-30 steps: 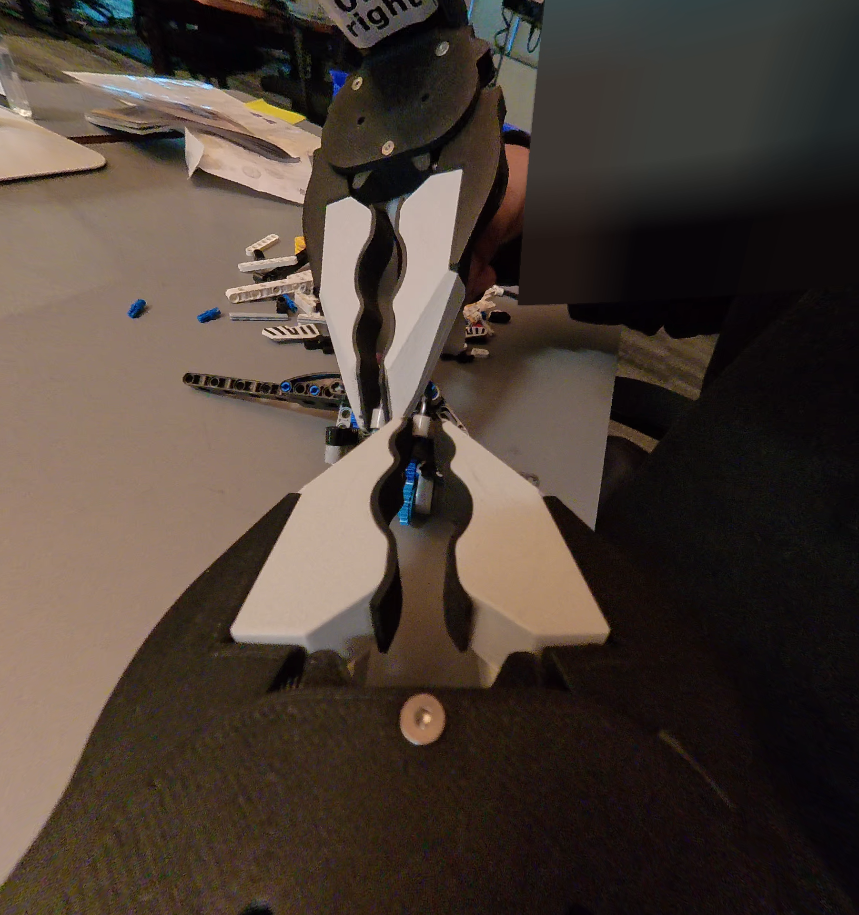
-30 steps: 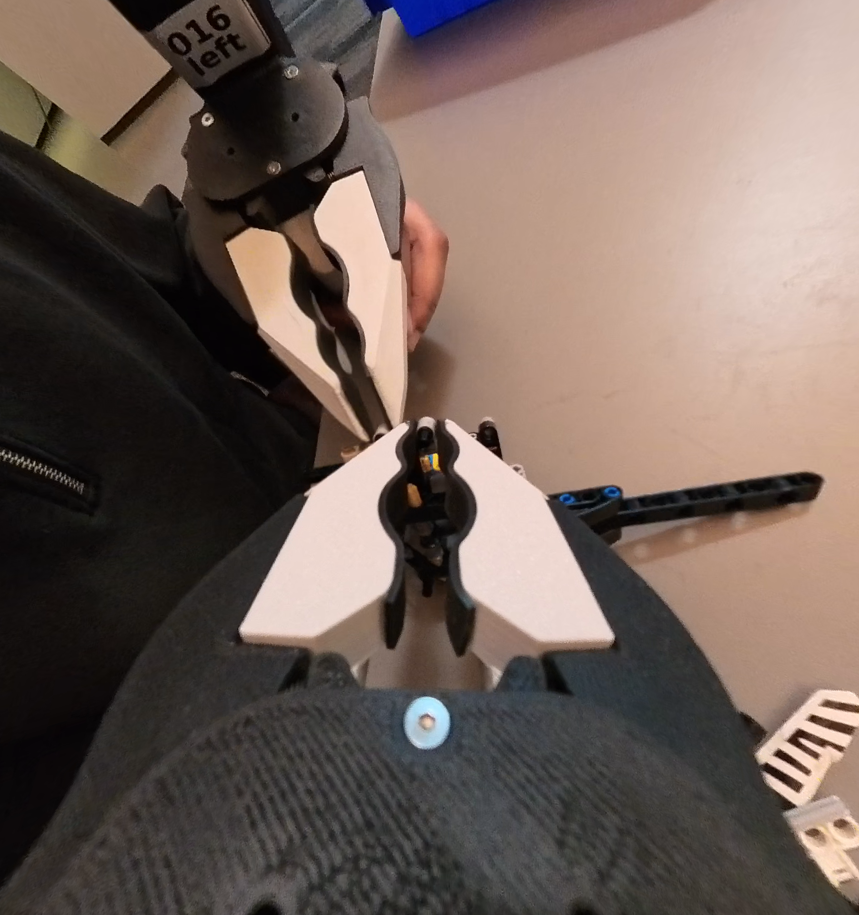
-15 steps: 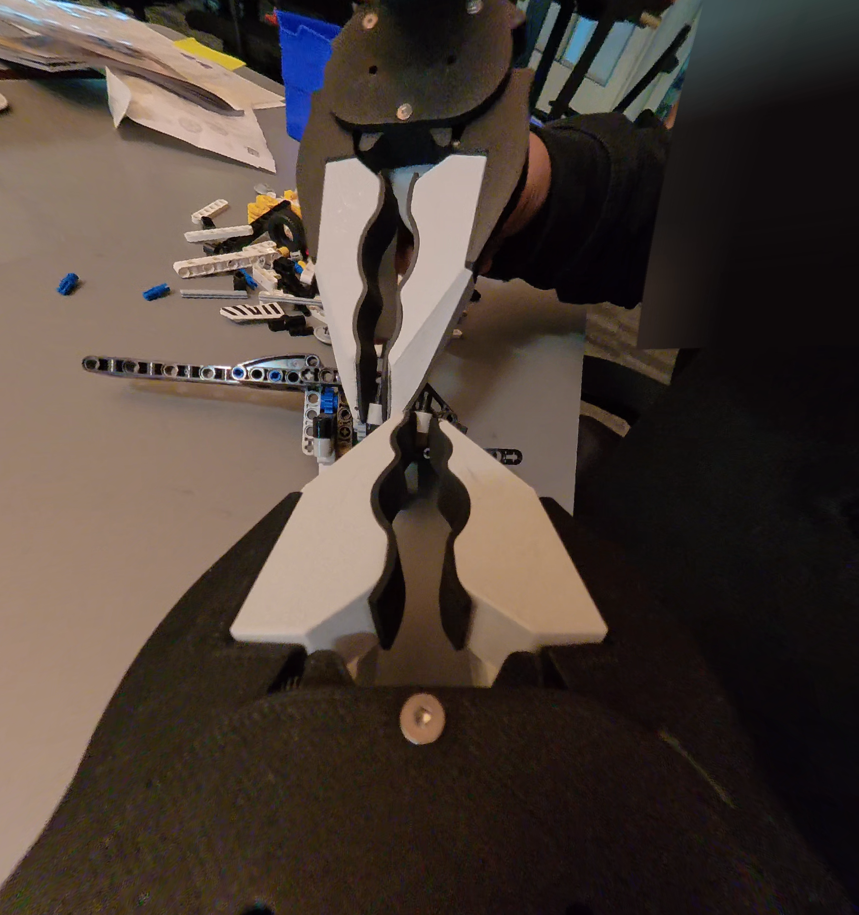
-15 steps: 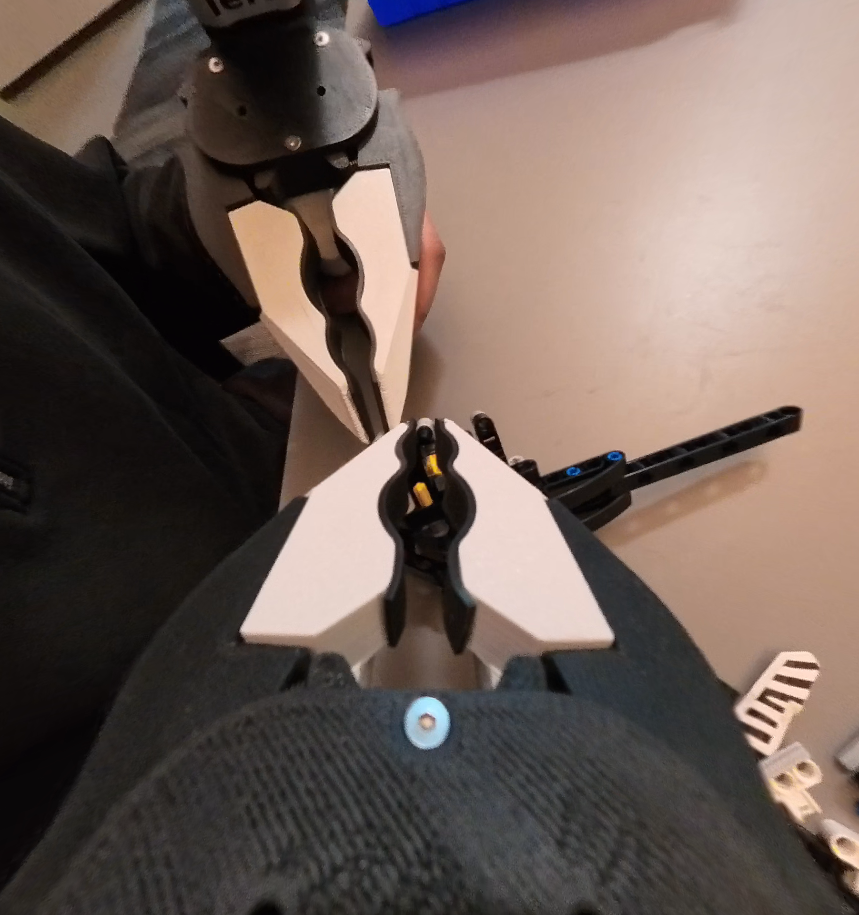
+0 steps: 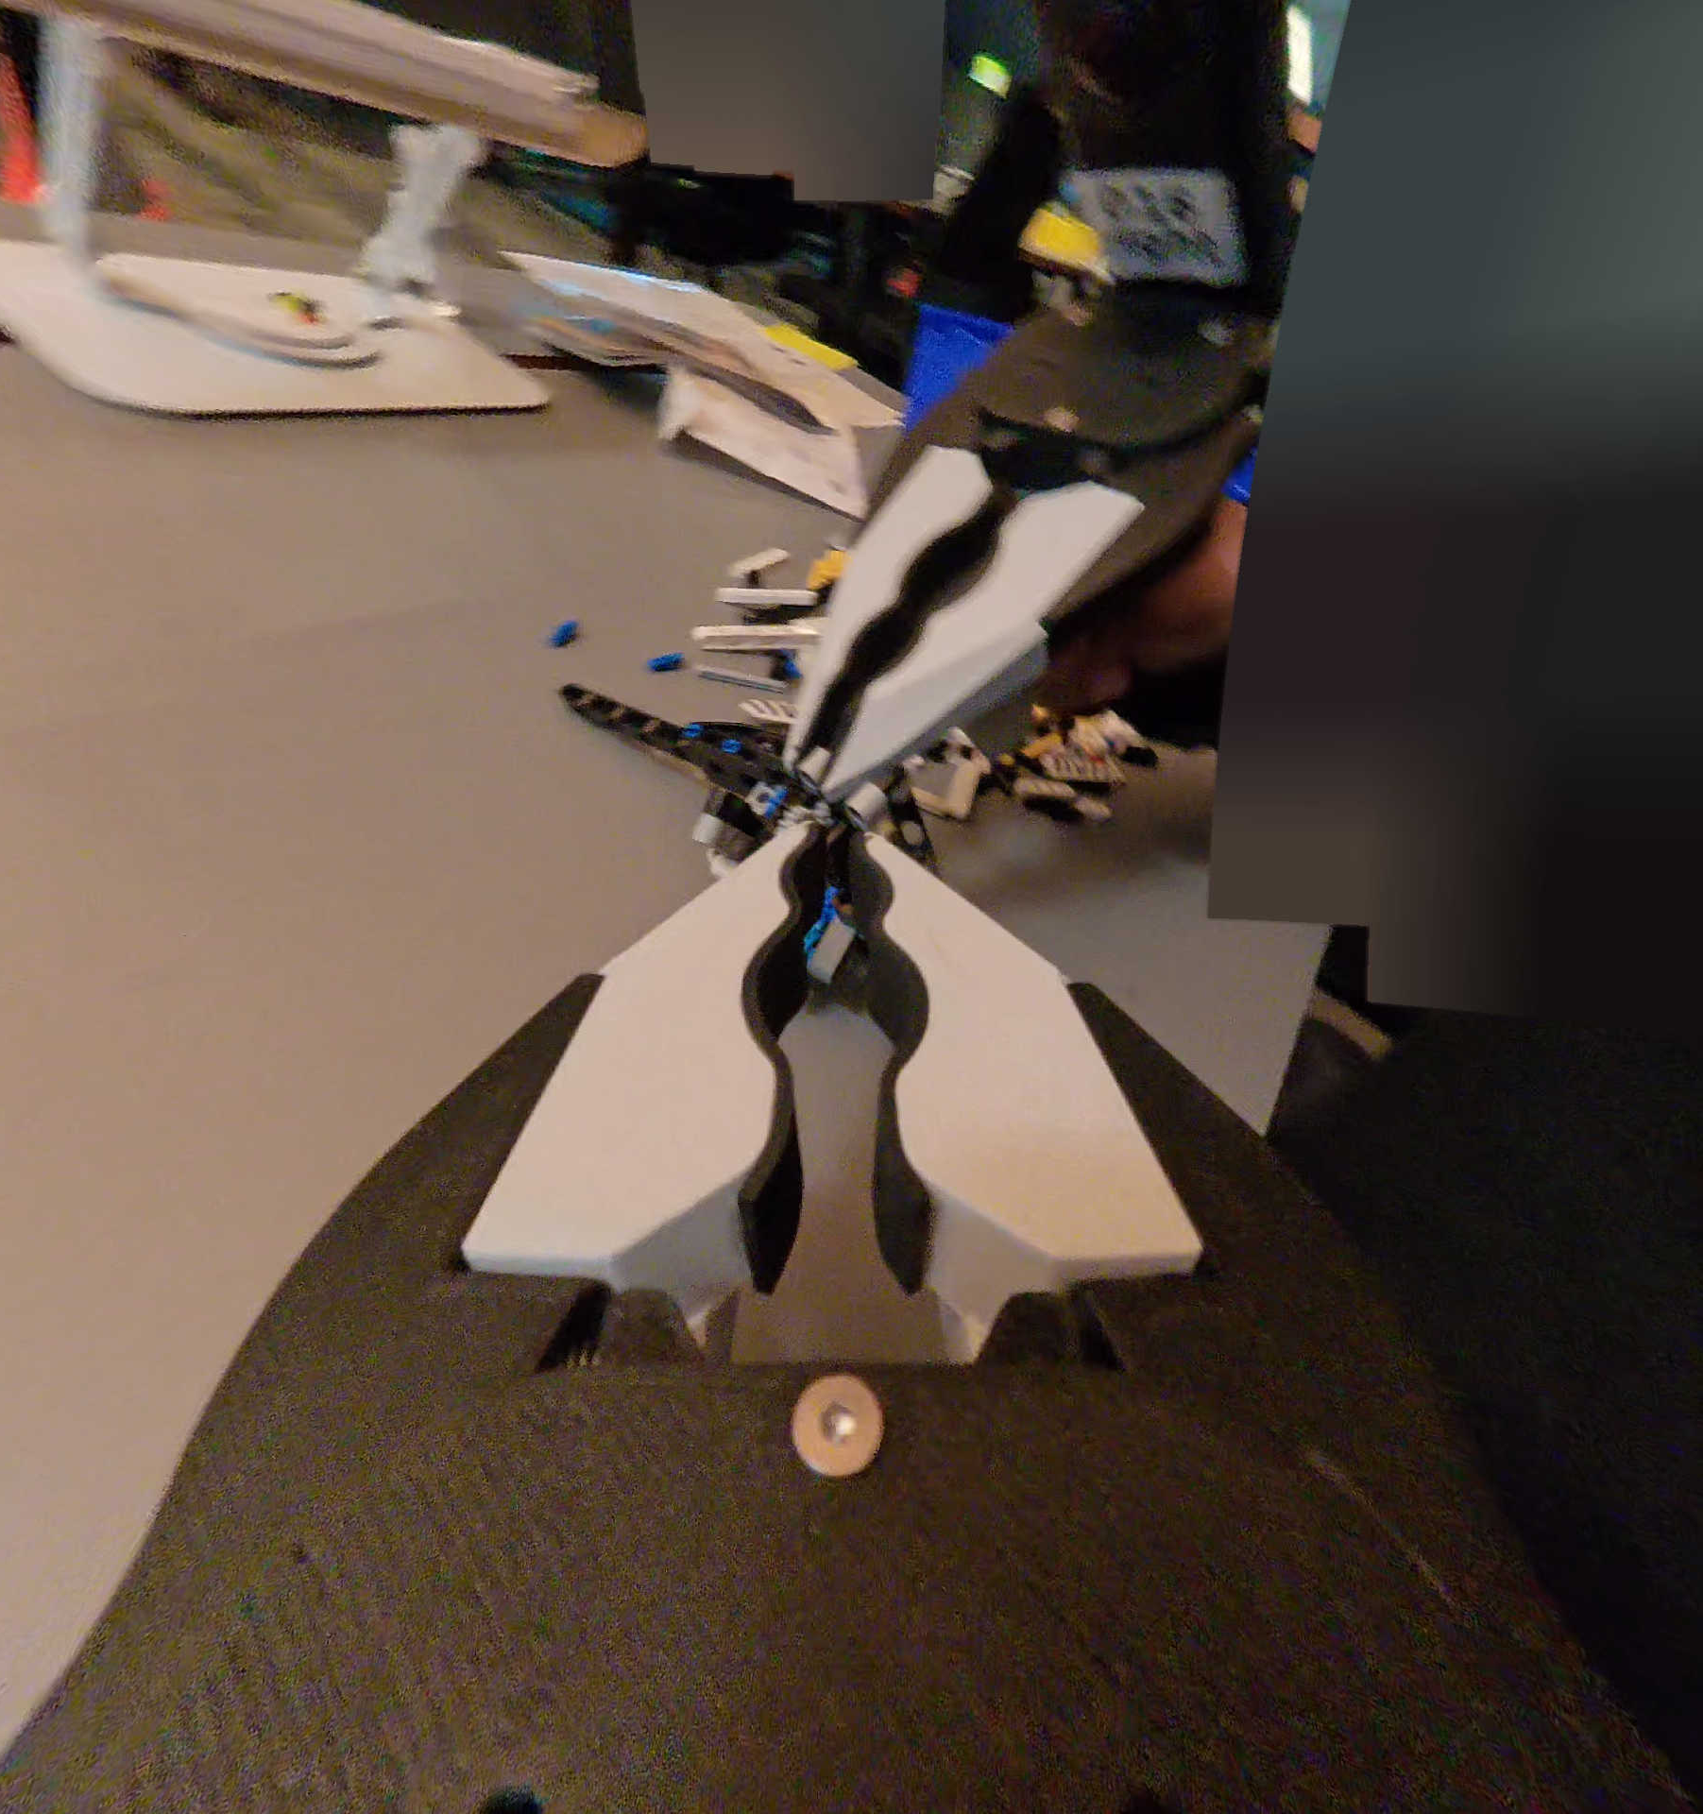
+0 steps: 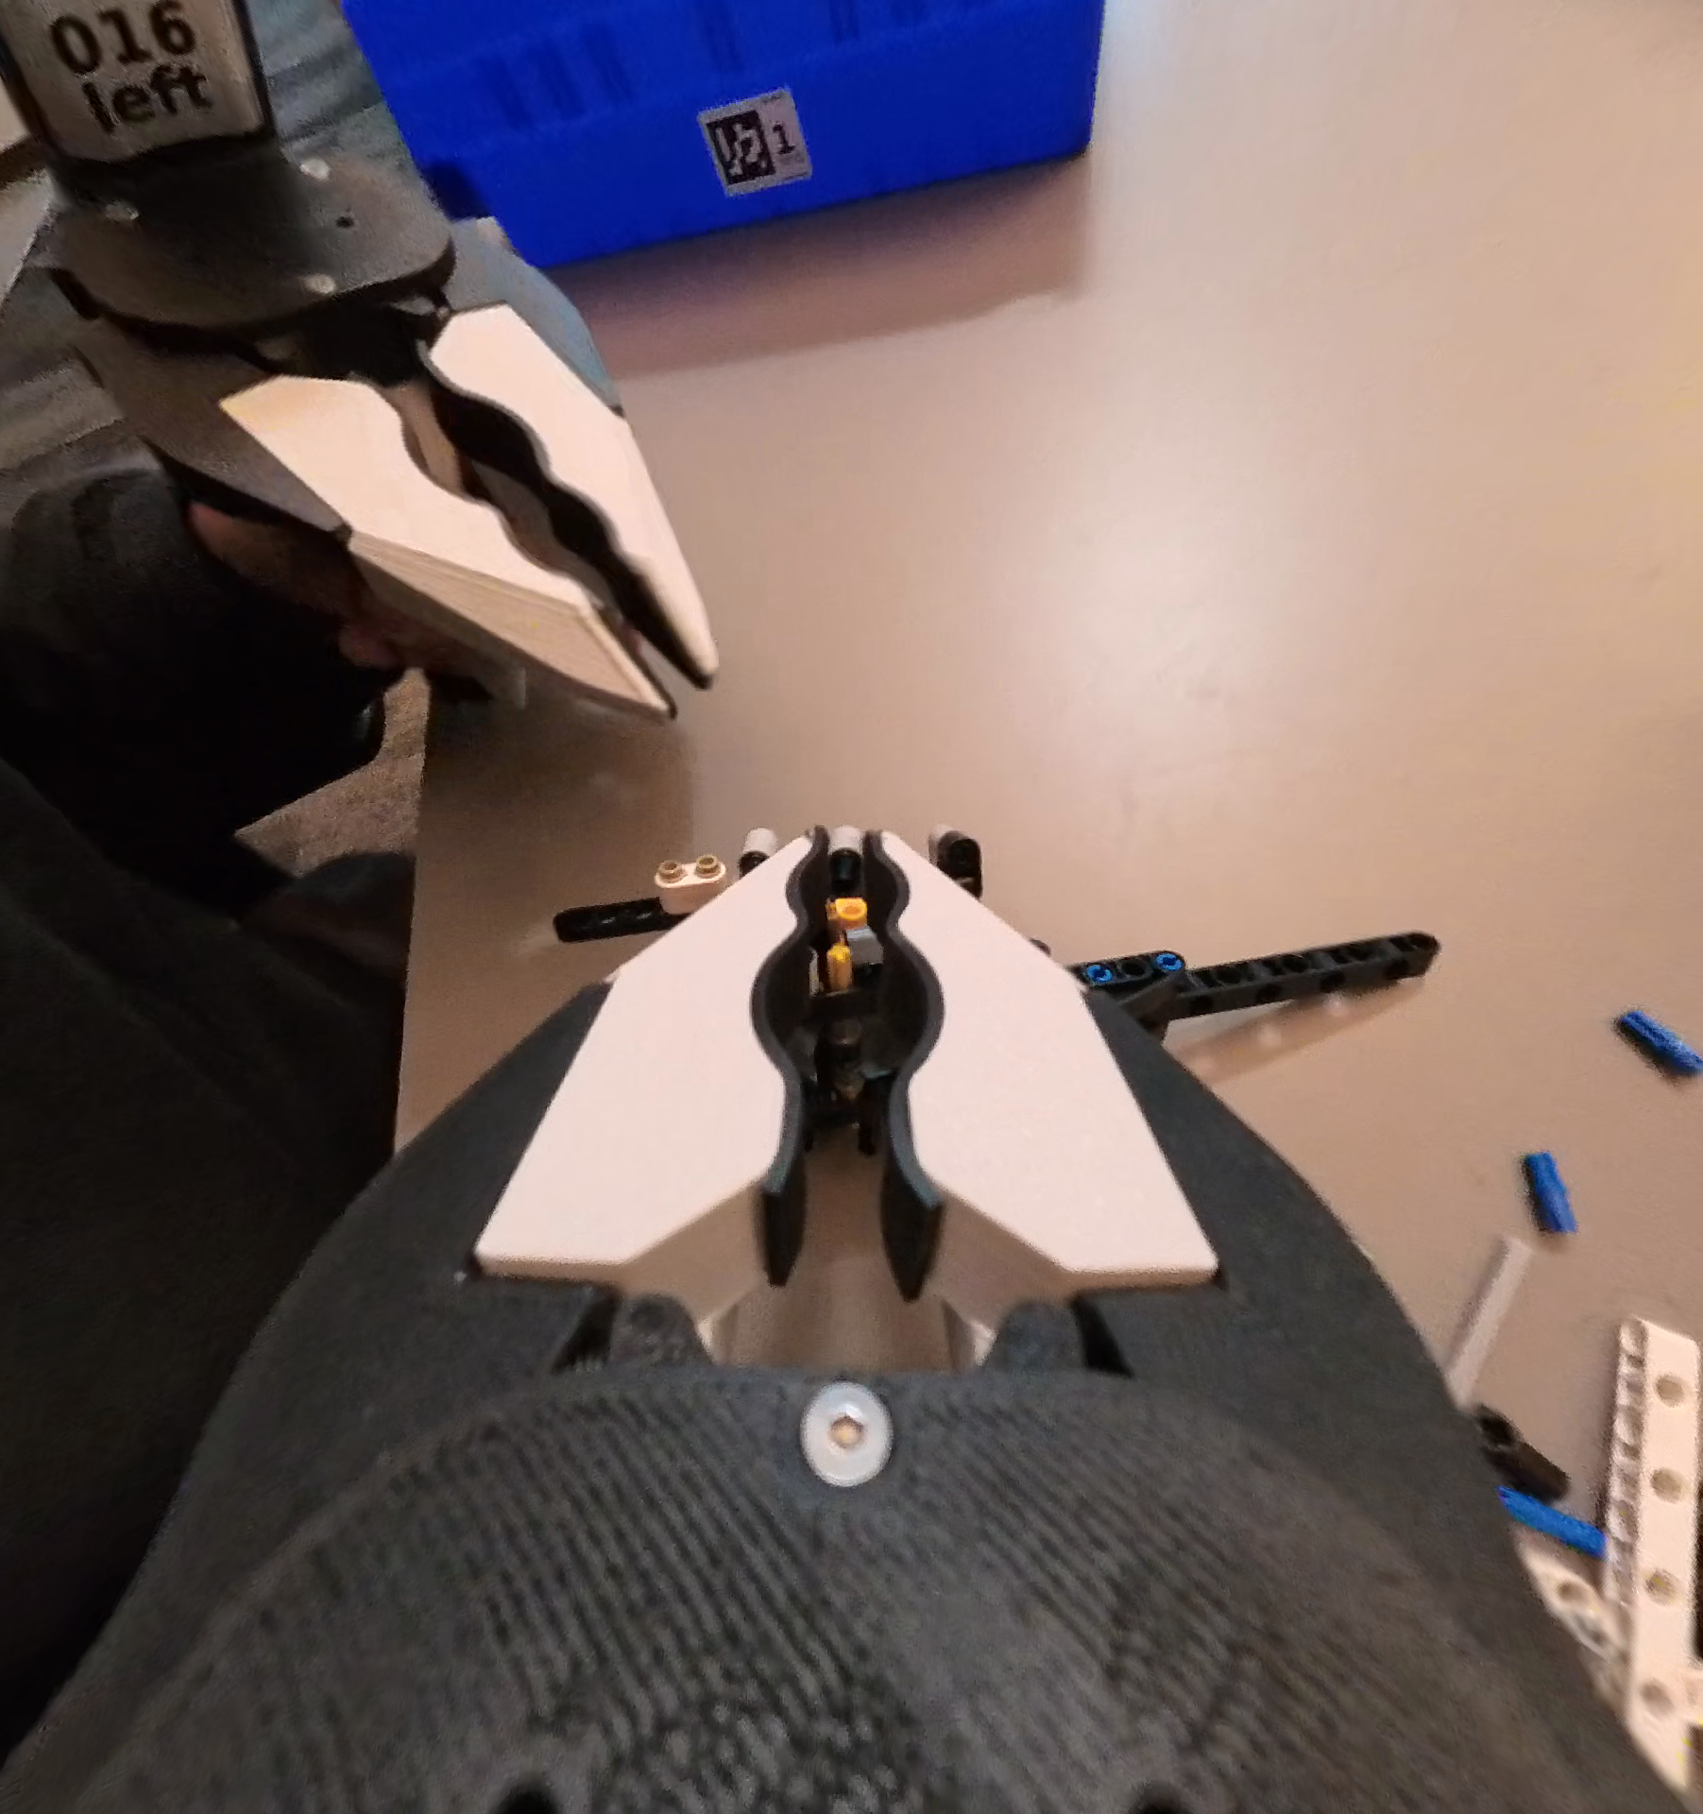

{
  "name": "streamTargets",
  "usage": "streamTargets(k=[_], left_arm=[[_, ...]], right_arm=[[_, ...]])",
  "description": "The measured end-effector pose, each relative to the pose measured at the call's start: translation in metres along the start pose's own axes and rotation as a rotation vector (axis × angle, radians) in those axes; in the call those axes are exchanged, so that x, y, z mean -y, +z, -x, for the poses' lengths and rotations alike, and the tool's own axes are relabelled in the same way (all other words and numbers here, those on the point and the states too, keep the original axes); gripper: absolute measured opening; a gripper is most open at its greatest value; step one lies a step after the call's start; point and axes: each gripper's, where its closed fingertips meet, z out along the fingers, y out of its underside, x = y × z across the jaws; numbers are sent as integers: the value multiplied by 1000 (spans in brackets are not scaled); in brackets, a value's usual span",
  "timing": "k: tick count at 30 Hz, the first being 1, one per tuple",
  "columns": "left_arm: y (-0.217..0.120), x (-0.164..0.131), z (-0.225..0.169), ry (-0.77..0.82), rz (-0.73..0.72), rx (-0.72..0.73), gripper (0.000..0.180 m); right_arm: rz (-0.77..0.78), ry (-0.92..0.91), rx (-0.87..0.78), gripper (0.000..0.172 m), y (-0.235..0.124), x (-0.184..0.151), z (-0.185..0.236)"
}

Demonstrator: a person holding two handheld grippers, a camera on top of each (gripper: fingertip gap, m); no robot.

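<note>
Black beams, blue pins and grey connectors made up the brick assembly (image 6: pixel 1220 977) at the frame centre, low over the grey table (image 6: pixel 1220 491). The right gripper (image 6: pixel 845 846) had its fingers nearly closed, pinching a grey-tipped black peg of that assembly. The left gripper (image 6: pixel 680 687), at upper left, was closed and apart from it, holding nothing. A blue bin (image 6: pixel 631 98) sat behind.

Two white-fingered black grippers (image 6: pixel 842 844) (image 6: pixel 685 687), one blue plastic bin (image 6: pixel 631 118) at twelve o'clock, one long black perforated toy beam (image 6: pixel 1299 972), two loose blue pins (image 6: pixel 1660 1042) (image 6: pixel 1548 1192) at three o'clock.
</note>
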Motion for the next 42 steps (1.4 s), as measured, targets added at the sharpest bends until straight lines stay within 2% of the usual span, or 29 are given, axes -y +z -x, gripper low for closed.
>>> streamTargets(k=[3,6,11,16,18,21,23,27,35,42], left_arm=[[3,-4,4,-140,-12,44,21],[7,-22,15,-132,63,176,25],[4,-23,12,-94,64,200,11],[3,-26,12,-38,54,221,8],[3,-27,11,-55,53,207,7],[1,-29,13,-86,48,195,7],[1,-29,14,-98,40,191,7],[2,-28,14,-85,42,200,7],[4,-26,8,9,52,232,7],[4,-27,6,-29,18,275,7]], right_arm=[[-7,-2,-74,4,11,5,2],[-4,-63,-176,4,20,12,6],[-27,-111,-242,4,30,18,14],[-81,-46,-180,5,31,21,20],[-136,-21,-192,17,17,30,13],[-223,-46,-279,20,-14,46,-8],[-201,-61,-247,24,-12,42,-1],[-76,-116,-213,27,16,21,16],[-19,-65,-107,6,28,15,24],[28,-264,-226,5,26,14,23]])
